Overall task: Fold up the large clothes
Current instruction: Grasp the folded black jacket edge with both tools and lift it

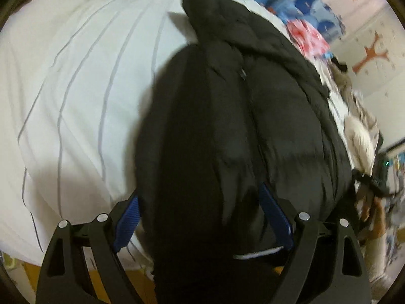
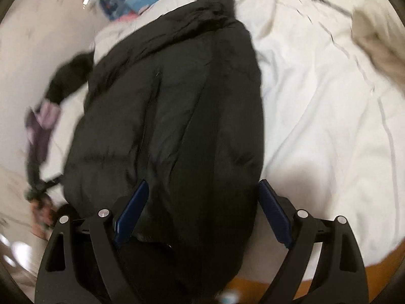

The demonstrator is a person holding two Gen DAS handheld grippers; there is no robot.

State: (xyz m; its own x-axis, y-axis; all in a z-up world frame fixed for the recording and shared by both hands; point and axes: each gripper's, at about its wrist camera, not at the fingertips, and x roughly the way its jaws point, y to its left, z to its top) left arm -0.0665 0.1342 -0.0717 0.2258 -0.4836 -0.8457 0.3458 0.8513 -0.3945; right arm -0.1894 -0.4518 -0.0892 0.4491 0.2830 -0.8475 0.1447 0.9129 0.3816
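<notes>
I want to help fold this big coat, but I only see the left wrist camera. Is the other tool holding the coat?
Observer: No. The right tool is open. The black coat lies under it, and its pads are not pinching it.
Operator: Is there room on that side of the coat?
Observer: Yes. The right wrist view shows a wide stretch of wrinkled white sheet beside the coat's edge.
Operator: What's on the coat's other side?
Observer: A blurred black and lilac thing lies close to the coat's left edge. I cannot tell what it is.
</notes>
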